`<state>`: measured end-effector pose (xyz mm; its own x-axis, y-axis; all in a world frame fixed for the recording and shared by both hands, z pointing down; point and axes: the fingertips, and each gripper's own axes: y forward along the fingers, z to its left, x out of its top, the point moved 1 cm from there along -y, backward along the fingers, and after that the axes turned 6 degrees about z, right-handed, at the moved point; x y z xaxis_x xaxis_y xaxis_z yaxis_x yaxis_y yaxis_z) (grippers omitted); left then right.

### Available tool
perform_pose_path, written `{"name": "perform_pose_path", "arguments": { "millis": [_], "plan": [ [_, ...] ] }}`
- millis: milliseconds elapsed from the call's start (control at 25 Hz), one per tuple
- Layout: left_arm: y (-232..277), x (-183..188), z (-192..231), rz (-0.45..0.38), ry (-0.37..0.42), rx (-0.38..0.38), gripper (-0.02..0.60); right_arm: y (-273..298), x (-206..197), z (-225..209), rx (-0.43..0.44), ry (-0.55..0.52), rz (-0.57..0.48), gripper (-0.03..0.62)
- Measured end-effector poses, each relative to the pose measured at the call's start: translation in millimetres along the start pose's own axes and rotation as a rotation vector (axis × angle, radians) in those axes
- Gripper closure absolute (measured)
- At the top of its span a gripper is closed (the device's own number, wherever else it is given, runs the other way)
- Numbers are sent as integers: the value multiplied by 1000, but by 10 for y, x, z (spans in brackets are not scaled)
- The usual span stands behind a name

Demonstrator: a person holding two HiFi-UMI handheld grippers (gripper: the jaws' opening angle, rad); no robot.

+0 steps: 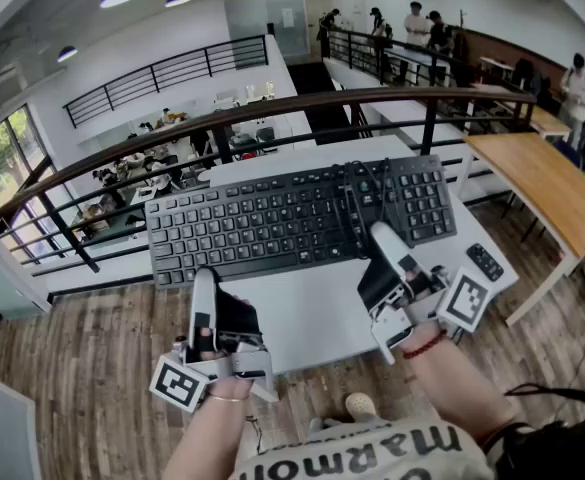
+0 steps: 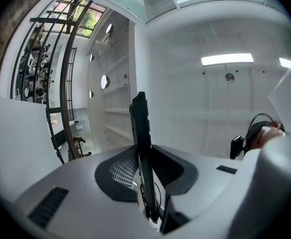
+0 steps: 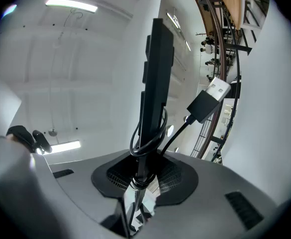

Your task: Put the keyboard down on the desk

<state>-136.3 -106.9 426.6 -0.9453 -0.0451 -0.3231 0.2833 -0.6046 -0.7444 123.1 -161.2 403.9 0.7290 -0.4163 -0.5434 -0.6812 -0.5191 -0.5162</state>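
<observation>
I hold a black full-size keyboard (image 1: pixel 292 218) up over the white desk (image 1: pixel 312 318), its keys facing me. The left gripper (image 1: pixel 204 276) is shut on its near edge towards the left end. My right gripper (image 1: pixel 382 236) is shut on the near edge right of the middle, where the black cable (image 1: pixel 357 203) is wound around the board. In the left gripper view the keyboard (image 2: pixel 141 133) stands edge-on between the closed jaws of the left gripper (image 2: pixel 147 203). The right gripper view shows the keyboard (image 3: pixel 157 68) edge-on in the right gripper (image 3: pixel 138 183), with the USB plug (image 3: pixel 217 89) hanging free.
A small black remote (image 1: pixel 485 261) lies at the desk's right edge. To the right stands a wooden table (image 1: pixel 552 188). A dark railing (image 1: pixel 272 118) runs behind the desk, with a lower floor beyond it. Wooden flooring surrounds the desk. Several people stand far back.
</observation>
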Motion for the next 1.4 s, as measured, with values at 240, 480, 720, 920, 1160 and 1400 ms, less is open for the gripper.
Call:
{"name": "perform_pose_path", "arguments": {
  "millis": [240, 480, 720, 920, 1160, 1400],
  "plan": [
    [-10, 15, -80, 2, 1, -2, 503, -5, -10, 69, -2, 4, -3, 476],
    [-3, 14, -72, 8, 0, -8, 503, -10, -13, 63, -5, 6, -6, 476],
    [-7, -1, -84, 16, 1, -13, 502, -29, -20, 59, -16, 4, 2, 476],
    [-16, 1, -103, 28, -1, 6, 500, -60, -45, 73, -46, 21, 6, 476],
    [9, 18, 23, 40, -14, 43, 499, 27, -32, -11, -97, 5, 28, 476],
    [-14, -4, -51, 44, -2, 57, 499, -7, -33, 1, -101, 22, 30, 476]
  ]
}}
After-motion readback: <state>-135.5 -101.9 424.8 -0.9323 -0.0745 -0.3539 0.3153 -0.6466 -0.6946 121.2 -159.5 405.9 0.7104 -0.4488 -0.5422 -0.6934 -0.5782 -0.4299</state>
